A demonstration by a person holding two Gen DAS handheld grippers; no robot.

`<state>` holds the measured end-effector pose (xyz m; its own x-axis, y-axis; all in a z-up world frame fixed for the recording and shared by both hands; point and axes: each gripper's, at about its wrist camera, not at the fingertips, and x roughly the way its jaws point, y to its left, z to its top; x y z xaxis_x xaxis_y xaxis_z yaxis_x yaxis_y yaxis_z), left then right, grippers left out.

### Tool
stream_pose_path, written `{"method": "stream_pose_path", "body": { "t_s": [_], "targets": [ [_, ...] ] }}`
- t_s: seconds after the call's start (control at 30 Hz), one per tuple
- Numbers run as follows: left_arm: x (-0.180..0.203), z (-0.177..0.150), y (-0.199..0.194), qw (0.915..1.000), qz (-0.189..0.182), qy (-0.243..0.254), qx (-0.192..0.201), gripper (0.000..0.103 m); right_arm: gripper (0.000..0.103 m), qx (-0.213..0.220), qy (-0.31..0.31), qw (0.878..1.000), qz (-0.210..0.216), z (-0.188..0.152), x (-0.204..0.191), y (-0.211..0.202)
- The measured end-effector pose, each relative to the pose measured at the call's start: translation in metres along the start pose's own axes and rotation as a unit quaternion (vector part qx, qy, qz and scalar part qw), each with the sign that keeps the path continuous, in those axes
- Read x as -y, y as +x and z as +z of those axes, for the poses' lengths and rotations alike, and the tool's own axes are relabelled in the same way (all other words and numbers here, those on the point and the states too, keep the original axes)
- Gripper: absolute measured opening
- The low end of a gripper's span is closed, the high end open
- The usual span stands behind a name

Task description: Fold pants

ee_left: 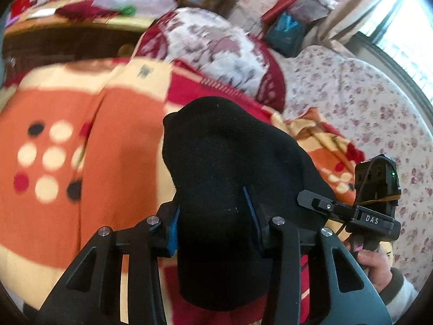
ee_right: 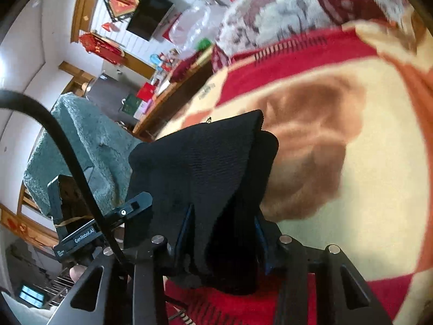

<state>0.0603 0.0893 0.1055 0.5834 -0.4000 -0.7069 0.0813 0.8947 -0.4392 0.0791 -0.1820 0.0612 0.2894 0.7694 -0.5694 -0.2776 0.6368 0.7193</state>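
Observation:
The black pants [ee_left: 224,162] hang bunched between the blue-padded fingers of my left gripper [ee_left: 213,216], which is shut on the fabric above an orange and red blanket [ee_left: 81,162]. My right gripper [ee_right: 219,233] is also shut on the black pants [ee_right: 205,168]; a ribbed edge sticks out past its fingers. In the left wrist view the right gripper's body [ee_left: 373,211] shows close at the right, held by a hand. In the right wrist view the left gripper's body [ee_right: 81,224] shows close at the left. Both hold the pants lifted off the blanket.
A floral bed sheet [ee_left: 365,103] lies at the right near a bright window [ee_left: 406,27]. A red and white quilt [ee_left: 216,46] is bunched behind the blanket. A cluttered wooden side table [ee_left: 67,19] stands at the back left. A teal towel [ee_right: 86,149] hangs left.

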Motion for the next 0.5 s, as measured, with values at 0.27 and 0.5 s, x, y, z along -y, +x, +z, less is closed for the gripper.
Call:
{"method": "stream_pose_path", "body": {
  "t_s": [0.27, 0.5],
  "targets": [
    [0.042, 0.049, 0.029, 0.9995, -0.023, 0.019, 0.014, 0.04, 0.04, 0.052, -0.027, 0.998, -0.035, 0.047, 0.002, -0.045],
    [0.037, 0.055, 0.093, 0.9997, -0.005, -0.001, -0.023, 0.04, 0.04, 0.055, 0.004, 0.997, -0.055, 0.066, 0.046, -0.037]
  ]
}}
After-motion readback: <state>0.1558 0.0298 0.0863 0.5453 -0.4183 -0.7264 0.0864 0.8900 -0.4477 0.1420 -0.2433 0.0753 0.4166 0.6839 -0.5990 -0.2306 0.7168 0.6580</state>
